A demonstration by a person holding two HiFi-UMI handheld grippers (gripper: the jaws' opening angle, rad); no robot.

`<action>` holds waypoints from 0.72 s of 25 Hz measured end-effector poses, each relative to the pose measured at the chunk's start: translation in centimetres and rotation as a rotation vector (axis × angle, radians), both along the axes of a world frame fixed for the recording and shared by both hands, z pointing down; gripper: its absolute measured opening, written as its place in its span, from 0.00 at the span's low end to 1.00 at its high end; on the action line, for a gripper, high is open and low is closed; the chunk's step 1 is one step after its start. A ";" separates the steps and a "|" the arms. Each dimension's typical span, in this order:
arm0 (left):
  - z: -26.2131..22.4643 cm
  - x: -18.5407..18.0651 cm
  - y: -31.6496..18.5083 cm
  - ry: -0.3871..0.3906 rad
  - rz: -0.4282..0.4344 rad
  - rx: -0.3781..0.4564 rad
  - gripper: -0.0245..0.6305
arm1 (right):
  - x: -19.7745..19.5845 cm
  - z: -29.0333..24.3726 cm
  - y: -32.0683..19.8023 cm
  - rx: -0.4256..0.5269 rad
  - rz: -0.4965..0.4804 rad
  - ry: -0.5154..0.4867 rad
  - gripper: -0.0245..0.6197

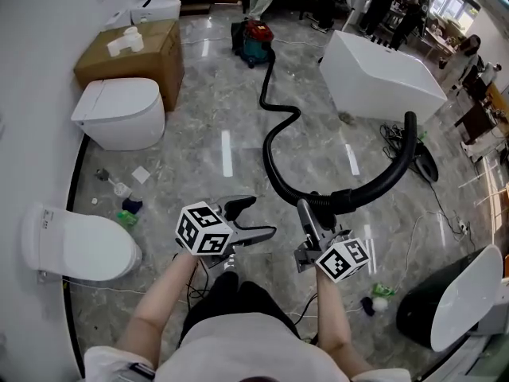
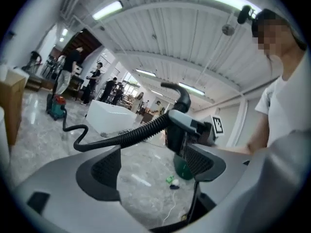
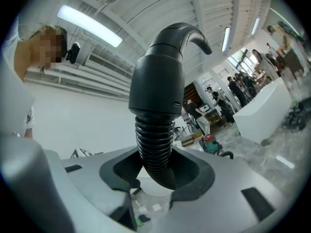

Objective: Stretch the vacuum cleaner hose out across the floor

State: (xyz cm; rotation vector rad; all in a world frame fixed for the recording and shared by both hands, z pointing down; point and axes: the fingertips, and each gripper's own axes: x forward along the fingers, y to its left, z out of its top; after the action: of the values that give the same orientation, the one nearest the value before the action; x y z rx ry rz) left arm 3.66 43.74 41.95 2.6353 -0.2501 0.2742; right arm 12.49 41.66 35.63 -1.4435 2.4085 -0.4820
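In the head view, the long black ribbed vacuum cleaner hose (image 1: 274,134) is lying in loose S-bends across the grey marble-look floor (image 1: 199,110), running from the red and teal canister vacuum (image 1: 256,41) at the far end towards the person. The right gripper (image 1: 306,212) is clamping it near its free end, and past the grip it is arching up and to the right into a smooth curved black tube. The left gripper (image 1: 256,217) is hovering just beside it with its 2 jaws apart and nothing in them. In the left gripper view, both grey pads are standing wide with only bare floor between them, while the hose is crossing beyond them, apart from both pads. In the right gripper view, the jaws are sitting about half closed on the ribbed section just below the hose's smooth rigid cuff. The hose is looking light, flexible and springy, so it is likely wanting to curl back. Its ribs should be giving the pads good purchase, and the stretch next to the stiff cuff is seeming the best hold. A hard pull may be dragging the canister along. No brand or words are showing clearly enough to read; only the black-and-white square markers on the 2 gripper cubes are standing out.
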 end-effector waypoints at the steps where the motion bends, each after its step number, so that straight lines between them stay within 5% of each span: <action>1: 0.2 0.1 0.3 -0.055 0.030 0.070 0.66 | -0.3 -0.6 -0.1 0.019 -0.018 0.051 0.33; 6: 0.8 -0.2 -1.1 -0.335 0.068 0.466 0.66 | -1.6 -4.2 0.2 0.097 -0.163 0.274 0.33; 11: 1.3 2.0 -4.0 -0.473 0.155 0.730 0.66 | -4.7 -6.5 1.7 0.156 -0.345 0.423 0.33; 14: 1.2 4.5 -3.2 -0.445 0.246 0.795 0.66 | -7.4 -6.8 2.7 0.186 -0.439 0.464 0.33; 18: -0.2 7.2 -1.7 -0.336 0.246 0.821 0.66 | -10.4 -7.4 4.5 0.226 -0.556 0.476 0.33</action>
State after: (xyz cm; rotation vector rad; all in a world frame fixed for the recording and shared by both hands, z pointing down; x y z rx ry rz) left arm 10.84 42.02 41.73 3.4244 -0.1659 0.8558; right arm 2.13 46.14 28.24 -0.8462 3.1272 0.0441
